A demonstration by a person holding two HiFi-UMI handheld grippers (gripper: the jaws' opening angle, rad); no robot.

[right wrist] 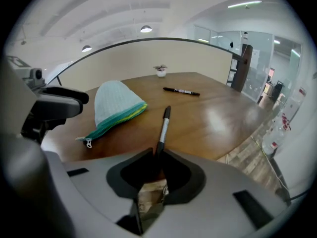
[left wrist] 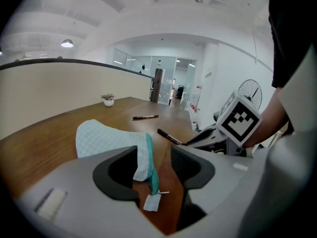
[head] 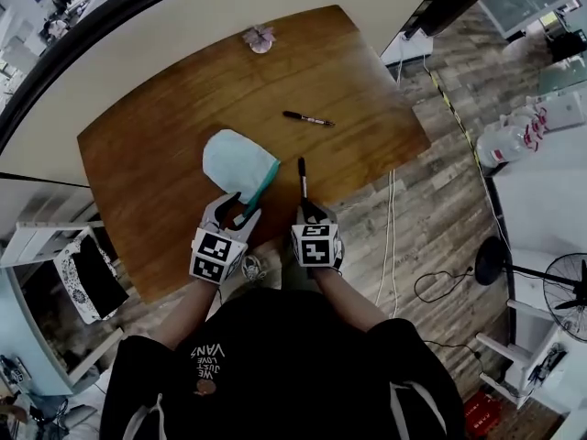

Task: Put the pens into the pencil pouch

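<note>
Closest to me, the right gripper (right wrist: 157, 155) has its fingers pinched shut on the tail of a black pen (right wrist: 163, 125). The barrel sticks straight out ahead of the fingertips over the table (head: 165, 154). I judge that hold is deliberate: with the free length leading, the pen can go into an opening tip first.

To that gripper's left, the left gripper (left wrist: 153, 160) stands with its fingers apart, straddling the near corner of the pale blue pencil pouch (left wrist: 106, 139). The teal zipper (left wrist: 150, 162) edge runs between the two pads, close against the left one. The white zip pull (left wrist: 151, 202) lies on the wood just short of them. Nothing is clamped yet. I read this as setting up to pin that corner, so the pouch does not slide when the pen is pushed in. I cannot tell whether the zipper is open.

Well beyond both sets of fingertips, past the pouch, a second pen (head: 308, 118) lies flat and untouched. Farther off, a small potted plant (head: 260, 38) sits by the far edge. Neither pen is in the pouch.
</note>
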